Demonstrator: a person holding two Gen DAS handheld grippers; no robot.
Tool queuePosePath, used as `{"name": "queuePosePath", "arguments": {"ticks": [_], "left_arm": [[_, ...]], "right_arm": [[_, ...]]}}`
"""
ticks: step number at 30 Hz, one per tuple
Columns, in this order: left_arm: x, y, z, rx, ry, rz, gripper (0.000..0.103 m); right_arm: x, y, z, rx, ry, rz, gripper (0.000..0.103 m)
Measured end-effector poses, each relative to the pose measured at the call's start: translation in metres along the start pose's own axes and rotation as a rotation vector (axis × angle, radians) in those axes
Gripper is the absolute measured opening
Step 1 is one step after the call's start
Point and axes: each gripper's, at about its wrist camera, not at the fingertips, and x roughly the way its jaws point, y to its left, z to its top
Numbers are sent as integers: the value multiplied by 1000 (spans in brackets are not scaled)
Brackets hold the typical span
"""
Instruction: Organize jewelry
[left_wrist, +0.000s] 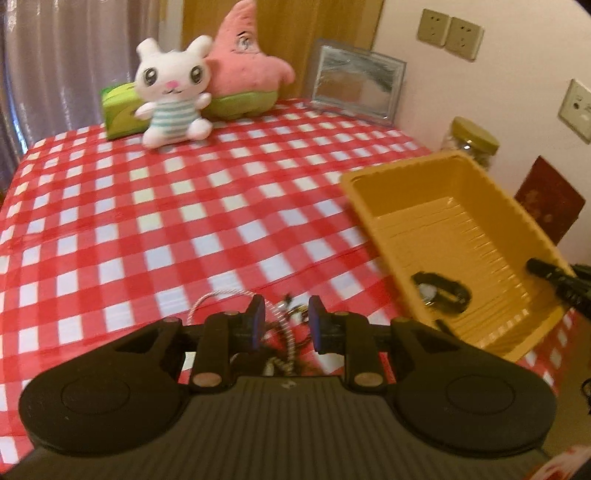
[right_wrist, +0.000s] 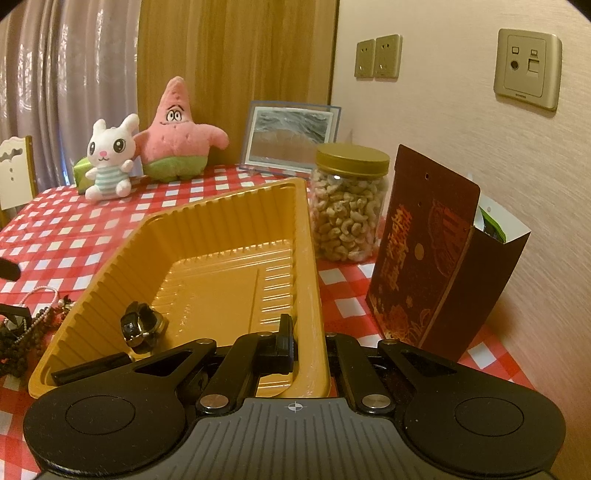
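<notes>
Beside the yellow tray (right_wrist: 229, 236), the left gripper (left_wrist: 284, 321) hangs part-open over the tangled necklaces (left_wrist: 284, 345) (a watch (right_wrist: 142, 326) lies inside); the right gripper (right_wrist: 308, 347) clamps the tray's wall. Next comes closing on one strand.

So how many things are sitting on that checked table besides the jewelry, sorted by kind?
Plush toys: 2 (white bunny, pink starfish)
Yellow trays: 1
Nut jars: 1
Picture frames: 1
Dark red bags: 1
Green boxes: 1
Total: 7
</notes>
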Motion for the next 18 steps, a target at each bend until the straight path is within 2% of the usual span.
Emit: {"name": "queuePosePath", "arguments": {"ticks": [15,18], "left_arm": [[49,-15,5,116,53,8,22],[61,-15,7,131,71,17,19]], "right_arm": [[6,-4,2,-4,0,-4,4],[7,-3,2,-5,1,-4,4]]}}
